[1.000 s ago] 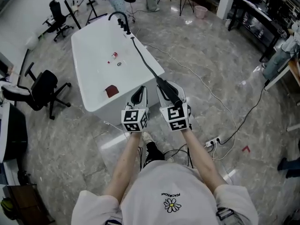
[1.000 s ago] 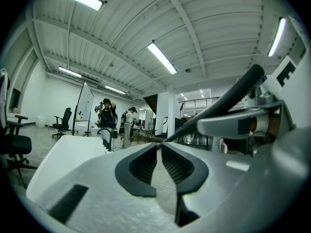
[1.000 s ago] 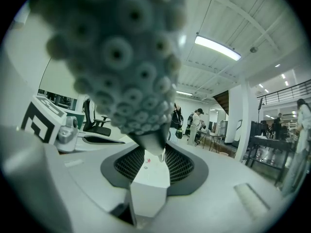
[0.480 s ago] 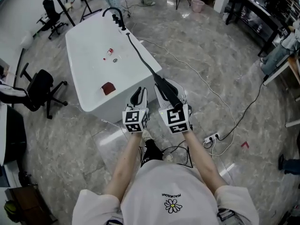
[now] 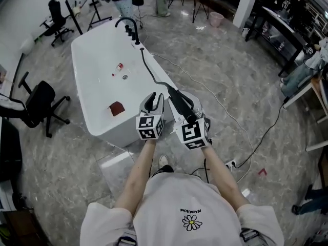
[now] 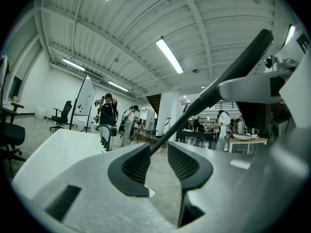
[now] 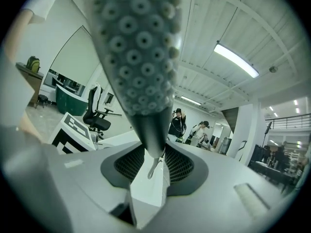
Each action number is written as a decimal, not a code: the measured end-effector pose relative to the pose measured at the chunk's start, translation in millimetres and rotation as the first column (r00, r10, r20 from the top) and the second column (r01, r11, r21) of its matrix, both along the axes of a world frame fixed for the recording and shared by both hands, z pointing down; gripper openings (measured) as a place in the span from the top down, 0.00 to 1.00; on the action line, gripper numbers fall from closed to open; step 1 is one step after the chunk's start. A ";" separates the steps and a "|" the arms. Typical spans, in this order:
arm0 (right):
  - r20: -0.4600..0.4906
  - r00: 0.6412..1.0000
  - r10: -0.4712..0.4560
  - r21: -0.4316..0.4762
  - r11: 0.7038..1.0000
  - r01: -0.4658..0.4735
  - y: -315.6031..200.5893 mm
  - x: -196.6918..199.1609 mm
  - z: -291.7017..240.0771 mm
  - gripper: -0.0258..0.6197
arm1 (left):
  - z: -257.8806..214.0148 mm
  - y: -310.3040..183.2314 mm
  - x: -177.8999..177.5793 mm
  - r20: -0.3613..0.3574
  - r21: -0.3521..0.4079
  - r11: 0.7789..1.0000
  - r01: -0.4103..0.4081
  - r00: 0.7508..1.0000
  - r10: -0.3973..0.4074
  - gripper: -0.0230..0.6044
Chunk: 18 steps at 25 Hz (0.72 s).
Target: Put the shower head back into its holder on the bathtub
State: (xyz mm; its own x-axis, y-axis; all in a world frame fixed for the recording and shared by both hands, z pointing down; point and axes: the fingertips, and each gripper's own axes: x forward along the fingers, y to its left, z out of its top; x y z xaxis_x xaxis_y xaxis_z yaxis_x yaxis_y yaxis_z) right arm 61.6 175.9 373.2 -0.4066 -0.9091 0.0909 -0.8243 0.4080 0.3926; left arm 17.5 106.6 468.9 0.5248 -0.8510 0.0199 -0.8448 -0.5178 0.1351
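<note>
Shower head (image 5: 180, 106) is clamped by fingers of the right gripper (image 5: 184, 97); left gripper (image 5: 152, 102) fingers, just opened, are empty. Carrying to the bathtub (image 5: 92, 50) holder is judged next.

Right gripper (image 7: 154, 163) jaws clamped on shower head (image 7: 138, 57) neck, lower centre. Nozzle face fills upper centre. Office chair (image 7: 97, 114) mid-left.

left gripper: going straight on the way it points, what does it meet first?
Probably the hose, which crosses just ahead of the left gripper; depth is unclear. Its jaws have just been opening, nothing between them.
</note>
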 end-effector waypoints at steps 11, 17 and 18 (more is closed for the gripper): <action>-0.008 1.000 0.021 0.039 0.999 -0.021 -78.3 -44.6 -11.8 0.75 | 3.6 -66.7 -66.2 0.008 -0.016 1.000 0.011 1.000 -0.011 0.79; 0.014 0.999 0.030 0.043 0.999 -0.030 -101.0 -66.0 -9.1 0.75 | 16.7 -81.8 -100.7 0.032 -0.040 0.999 0.022 0.999 -0.021 0.79; 0.017 0.999 0.028 0.042 0.999 -0.029 -103.6 -68.2 -8.5 0.75 | 18.6 -83.7 -104.6 0.034 -0.046 0.999 0.026 0.999 -0.025 0.79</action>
State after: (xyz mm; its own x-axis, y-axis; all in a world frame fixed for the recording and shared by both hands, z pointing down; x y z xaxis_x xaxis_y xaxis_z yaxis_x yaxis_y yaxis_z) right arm -6.5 72.2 364.8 -0.3819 -0.9231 0.0463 -0.8415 0.3680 0.3955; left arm -87.1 22.8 487.5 0.5013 -0.8619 0.0766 -0.8621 -0.4899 0.1297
